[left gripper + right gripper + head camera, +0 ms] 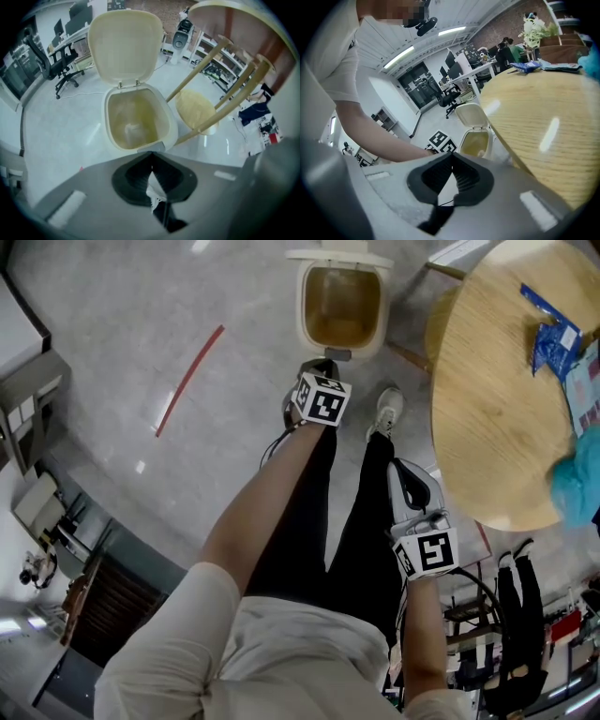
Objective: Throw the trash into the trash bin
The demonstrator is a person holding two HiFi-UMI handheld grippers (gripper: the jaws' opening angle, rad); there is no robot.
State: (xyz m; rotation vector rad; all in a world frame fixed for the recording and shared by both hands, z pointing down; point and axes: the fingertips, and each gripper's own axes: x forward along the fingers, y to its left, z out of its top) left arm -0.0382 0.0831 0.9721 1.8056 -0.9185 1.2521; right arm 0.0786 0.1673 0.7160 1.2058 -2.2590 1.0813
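- Left gripper (151, 157) is closed, pinching one white scrap (154, 191) that is partly hidden between its pads.
- Right gripper (452, 154) is closed and empty.
- One trash bin (169, 129), lid open.
- Desk (487, 399) is cut off.

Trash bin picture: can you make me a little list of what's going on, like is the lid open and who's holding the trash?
bin: trash bin, cream, on the floor beside the round table
lid: lid up, so the bin is open
inside bin: one pale crumpled piece
left gripper: left gripper shut on a white scrap, just in front of the bin, pointing down at it
right gripper: right gripper shut, holding nothing
on table: blue packet
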